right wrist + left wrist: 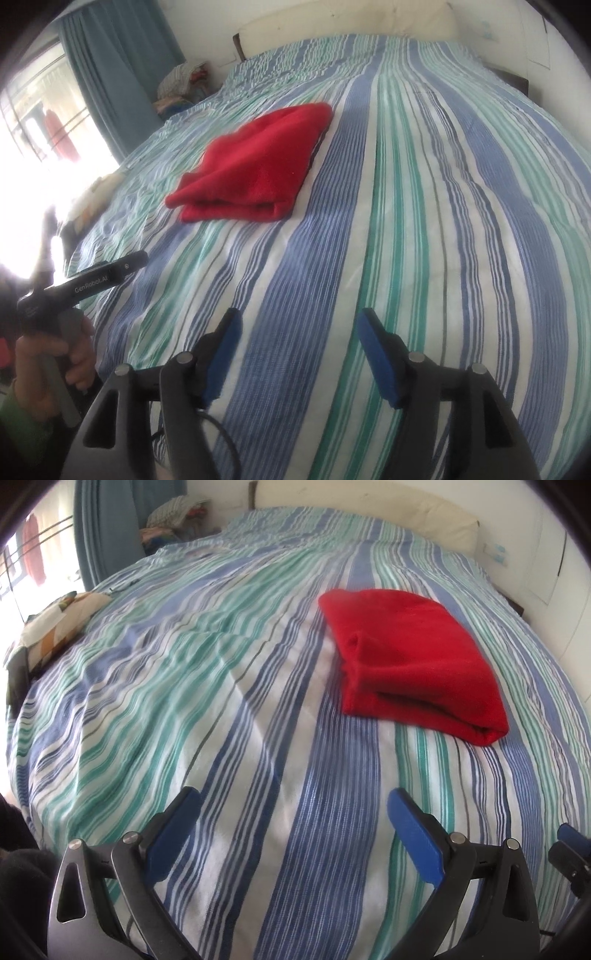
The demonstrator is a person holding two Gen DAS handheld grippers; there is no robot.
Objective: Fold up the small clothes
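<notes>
A red garment [417, 661] lies folded into a thick rectangle on the striped bed cover [221, 701]. It also shows in the right wrist view [255, 170], to the left of centre. My left gripper [291, 801] is open and empty, held above the cover well short of the garment. My right gripper [299, 321] is open and empty too, near the bed's front edge, with the garment ahead and to its left. The left gripper's body [85, 284] and the hand that holds it show at the left of the right wrist view.
A patterned pillow [59, 624] lies at the bed's left edge. A pile of clothes [173, 520] sits beside the blue curtain [107, 528] at the back left. A cream headboard [369, 509] and white wall bound the far side.
</notes>
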